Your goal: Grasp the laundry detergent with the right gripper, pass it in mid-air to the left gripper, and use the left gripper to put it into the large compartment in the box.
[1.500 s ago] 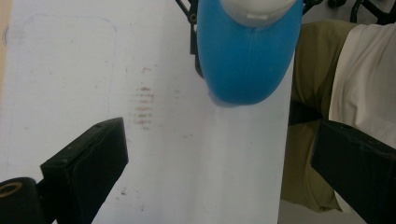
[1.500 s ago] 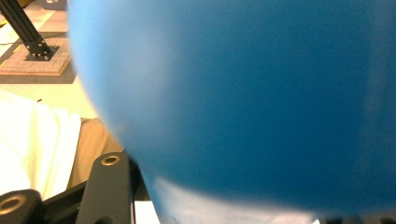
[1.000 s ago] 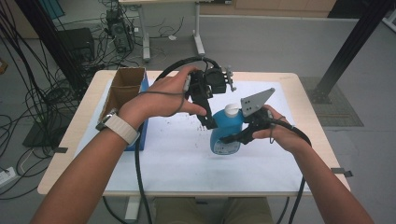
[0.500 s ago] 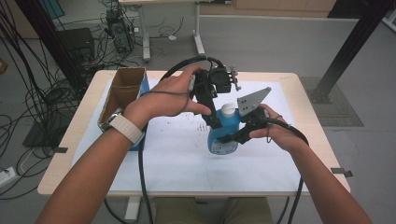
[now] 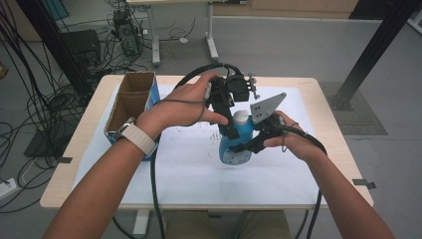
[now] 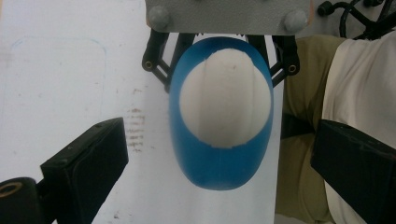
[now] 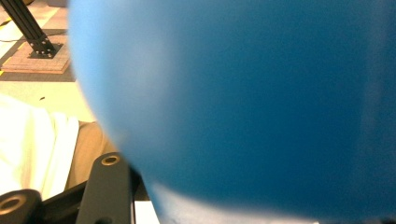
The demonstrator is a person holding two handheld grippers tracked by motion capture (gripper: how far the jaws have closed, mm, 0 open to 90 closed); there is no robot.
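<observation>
A table [image 5: 89,144] carries a paper sheet [image 5: 189,169] over most of its top. A bottle [image 5: 238,144] stands upright on the sheet, near the table's middle. A cardboard box [image 5: 130,102] sits at the table's left edge, open side up, well apart from the bottle. The left gripper [image 5: 230,117] is above the bottle — in the left gripper view its jaws lie to either side of the cap [image 6: 225,95], apart from it. The right gripper [image 5: 249,144] is at the bottle's right side, against its body. Behind the table, on the floor, lie cables [image 5: 30,84]; a post [image 5: 373,50] rises at the far right.
</observation>
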